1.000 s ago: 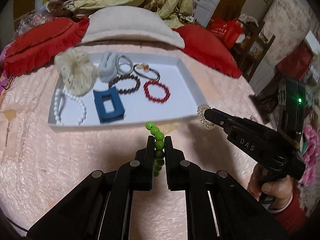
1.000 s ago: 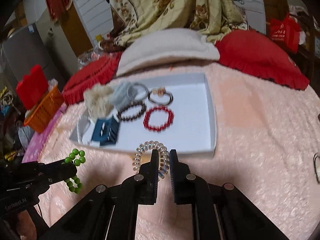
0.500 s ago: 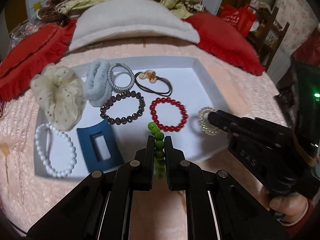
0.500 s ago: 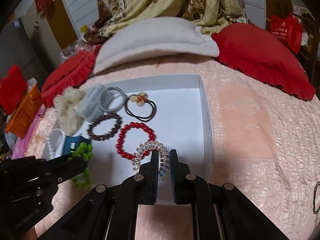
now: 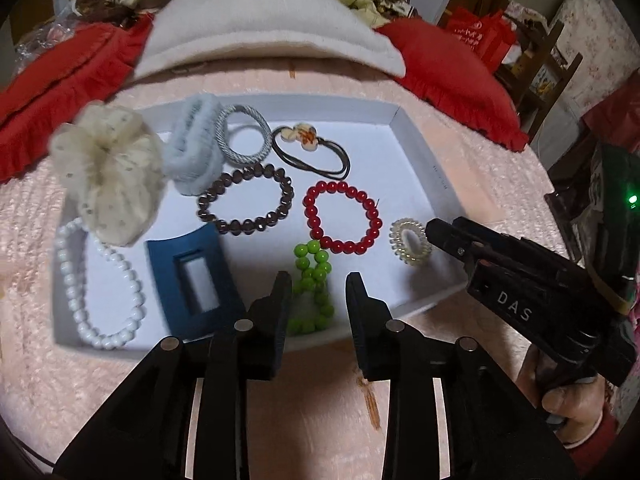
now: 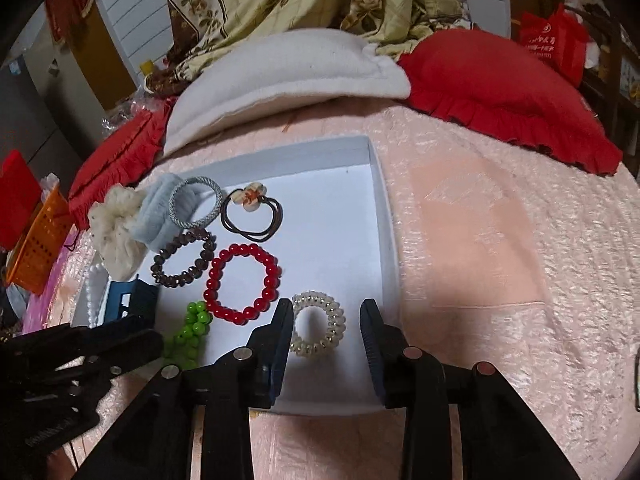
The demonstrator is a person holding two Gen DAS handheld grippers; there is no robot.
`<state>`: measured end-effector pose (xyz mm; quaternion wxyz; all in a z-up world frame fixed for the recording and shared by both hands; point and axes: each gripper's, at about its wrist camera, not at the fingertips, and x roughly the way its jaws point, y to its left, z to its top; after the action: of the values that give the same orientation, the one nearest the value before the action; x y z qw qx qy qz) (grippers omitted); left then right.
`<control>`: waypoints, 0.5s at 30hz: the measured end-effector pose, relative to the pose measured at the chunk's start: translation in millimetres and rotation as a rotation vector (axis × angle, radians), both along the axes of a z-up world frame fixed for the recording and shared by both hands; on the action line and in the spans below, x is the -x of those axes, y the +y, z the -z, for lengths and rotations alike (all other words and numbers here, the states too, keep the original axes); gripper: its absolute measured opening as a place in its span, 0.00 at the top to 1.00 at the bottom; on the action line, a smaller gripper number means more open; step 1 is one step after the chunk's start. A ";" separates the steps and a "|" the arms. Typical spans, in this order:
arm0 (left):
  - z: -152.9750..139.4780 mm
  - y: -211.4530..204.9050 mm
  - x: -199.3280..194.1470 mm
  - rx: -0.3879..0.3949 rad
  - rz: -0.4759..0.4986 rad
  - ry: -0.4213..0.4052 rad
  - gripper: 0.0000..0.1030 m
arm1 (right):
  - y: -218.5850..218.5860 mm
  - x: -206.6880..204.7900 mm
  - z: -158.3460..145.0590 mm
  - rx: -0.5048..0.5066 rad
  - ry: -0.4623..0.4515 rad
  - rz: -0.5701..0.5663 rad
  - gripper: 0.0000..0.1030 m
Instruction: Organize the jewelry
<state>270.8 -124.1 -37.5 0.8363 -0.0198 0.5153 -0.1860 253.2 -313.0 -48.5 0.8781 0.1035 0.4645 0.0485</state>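
Both my tongs hang over the near edge of the white tray (image 5: 416, 148), which sits on the pink bedspread (image 6: 500, 240). My left gripper (image 5: 318, 284) has its jaws spread apart and grips nothing; the green bead bracelet (image 5: 314, 292) lies folded on the tray floor in the gap between the fingers, near the front wall, touching neither finger as far as I can tell. My right gripper (image 6: 326, 316) is likewise parted and empty; the clear spiral hair tie (image 6: 318, 328) lies flat on the tray floor between its fingers, close beside the left one, contact uncertain. The red bead bracelet (image 5: 342, 218) lies just beyond both, between the green bracelet and the spiral tie. Left of it lies the dark brown bead bracelet (image 5: 246, 198). At the far side: brown hair elastic with a flower charm (image 5: 310, 148), grey corded tie (image 5: 242, 132), pale blue scrunchie (image 5: 194, 152). The cream scrunchie (image 5: 108, 172) overhangs the left wall. The white pearl bracelet (image 5: 94, 284) and the blue rectangular clip (image 5: 196, 284) lie front left.
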 end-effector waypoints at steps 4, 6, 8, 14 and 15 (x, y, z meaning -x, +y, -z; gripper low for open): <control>-26.3 16.4 27.2 0.010 -0.026 -0.046 0.74 | -2.3 20.6 -17.0 -0.007 -0.036 0.007 0.68; -38.9 27.4 47.3 0.006 -0.044 -0.075 0.72 | -2.4 39.1 -26.7 -0.006 -0.053 0.012 0.68; -45.7 43.9 69.4 -0.017 -0.088 -0.099 0.65 | 0.7 55.7 -31.2 -0.011 -0.062 0.009 0.66; -44.7 80.6 123.3 -0.129 -0.216 -0.132 0.63 | 24.8 106.5 -28.6 0.006 -0.057 -0.031 0.65; -42.8 83.0 130.0 -0.149 -0.234 -0.139 0.63 | 29.1 113.7 -27.8 0.009 -0.057 -0.036 0.65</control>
<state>140.8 -41.1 5.3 0.8851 -0.0048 0.4627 -0.0494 139.4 -284.0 -20.7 0.8904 0.0896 0.4415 0.0650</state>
